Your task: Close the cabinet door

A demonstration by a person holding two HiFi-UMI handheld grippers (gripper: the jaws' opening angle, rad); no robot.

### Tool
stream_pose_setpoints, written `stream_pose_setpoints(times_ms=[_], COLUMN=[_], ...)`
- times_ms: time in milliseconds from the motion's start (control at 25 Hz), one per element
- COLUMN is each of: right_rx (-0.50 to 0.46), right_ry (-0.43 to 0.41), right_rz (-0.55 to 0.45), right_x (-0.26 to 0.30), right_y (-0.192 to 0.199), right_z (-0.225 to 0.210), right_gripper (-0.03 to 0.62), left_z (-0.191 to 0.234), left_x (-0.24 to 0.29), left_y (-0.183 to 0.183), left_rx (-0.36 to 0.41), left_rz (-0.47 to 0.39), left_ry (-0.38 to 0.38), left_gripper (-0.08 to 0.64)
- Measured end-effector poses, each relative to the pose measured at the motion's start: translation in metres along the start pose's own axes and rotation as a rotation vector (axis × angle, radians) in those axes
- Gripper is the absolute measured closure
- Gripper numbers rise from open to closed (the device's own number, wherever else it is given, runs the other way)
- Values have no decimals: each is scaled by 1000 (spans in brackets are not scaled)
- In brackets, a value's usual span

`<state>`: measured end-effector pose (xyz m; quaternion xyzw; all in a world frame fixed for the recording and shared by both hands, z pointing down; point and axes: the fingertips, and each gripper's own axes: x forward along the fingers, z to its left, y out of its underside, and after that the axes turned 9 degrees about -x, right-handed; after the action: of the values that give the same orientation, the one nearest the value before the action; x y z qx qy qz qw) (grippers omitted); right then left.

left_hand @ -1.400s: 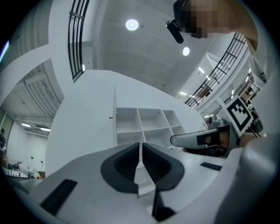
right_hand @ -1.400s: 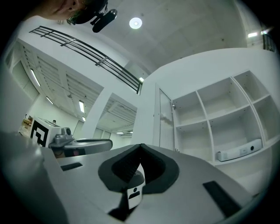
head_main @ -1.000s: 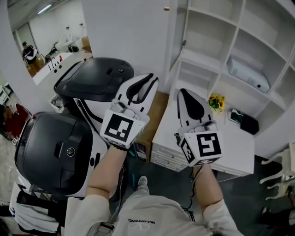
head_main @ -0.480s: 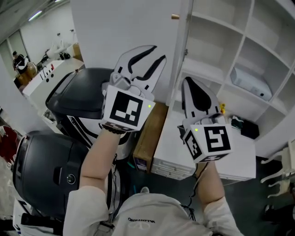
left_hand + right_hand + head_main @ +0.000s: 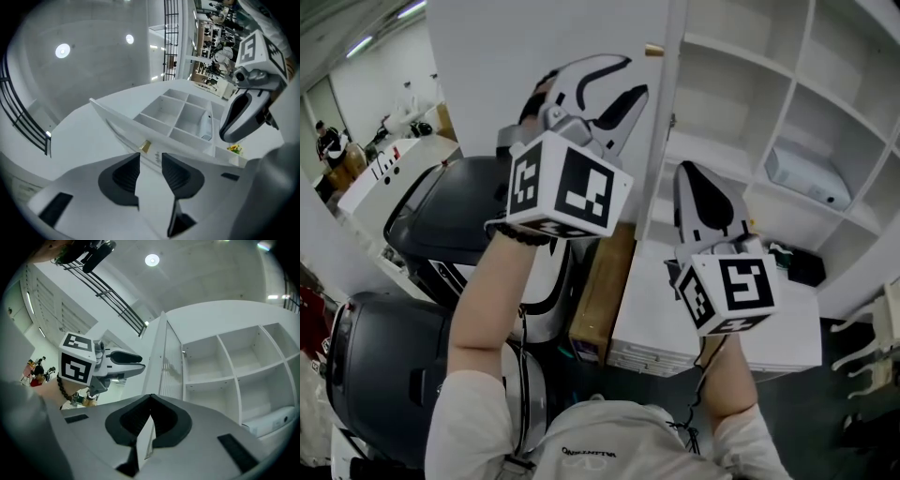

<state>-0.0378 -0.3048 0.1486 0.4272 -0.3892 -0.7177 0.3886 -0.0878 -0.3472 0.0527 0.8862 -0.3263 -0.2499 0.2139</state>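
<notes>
The white cabinet door (image 5: 553, 56) stands open, its edge toward me, with a small brass knob (image 5: 653, 50) near the top. The open shelves (image 5: 750, 103) lie to its right. My left gripper (image 5: 630, 77) is raised in front of the door just left of the knob; its jaws are opening and nothing is between them. In the left gripper view the knob (image 5: 145, 146) sits just beyond the pads (image 5: 126, 174). My right gripper (image 5: 686, 171) is shut and empty, lower down, at the door's edge (image 5: 159, 357) by the shelves.
Two dark grey domed machines (image 5: 459, 202) (image 5: 375, 375) stand at the lower left. A cardboard box (image 5: 602, 286) leans beside a low white drawer unit (image 5: 769, 342). A white box (image 5: 806, 173) lies on a shelf, a black item (image 5: 806, 267) on the unit.
My left gripper has risen toward the knob, rolled over and opened its jaws. The right gripper has moved up a little, still shut.
</notes>
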Motion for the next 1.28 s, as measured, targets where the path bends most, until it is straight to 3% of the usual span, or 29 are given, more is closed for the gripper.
stream_pose_setpoints(times_ms=[280, 640, 920, 1040, 1280], right_rx=[-11, 6, 20, 22, 21], right_ry=[-32, -44, -42, -43, -46], right_rz=[-2, 7, 22, 24, 21], right_x=[9, 15, 17, 18, 18], right_y=[-6, 3, 14, 15, 17], right_z=[-8, -17, -24, -25, -22], right_gripper=[581, 581, 580, 580, 581], left_z=[10, 6, 2, 6, 5], left_x=[33, 60, 70, 71, 71], left_y=[-6, -3, -5, -6, -6], left_rx=[196, 351, 563, 597, 605], left_rz=[113, 180, 251, 274, 298], left_ry=[2, 33, 47, 44, 16], left_gripper=[423, 423, 444, 494, 497])
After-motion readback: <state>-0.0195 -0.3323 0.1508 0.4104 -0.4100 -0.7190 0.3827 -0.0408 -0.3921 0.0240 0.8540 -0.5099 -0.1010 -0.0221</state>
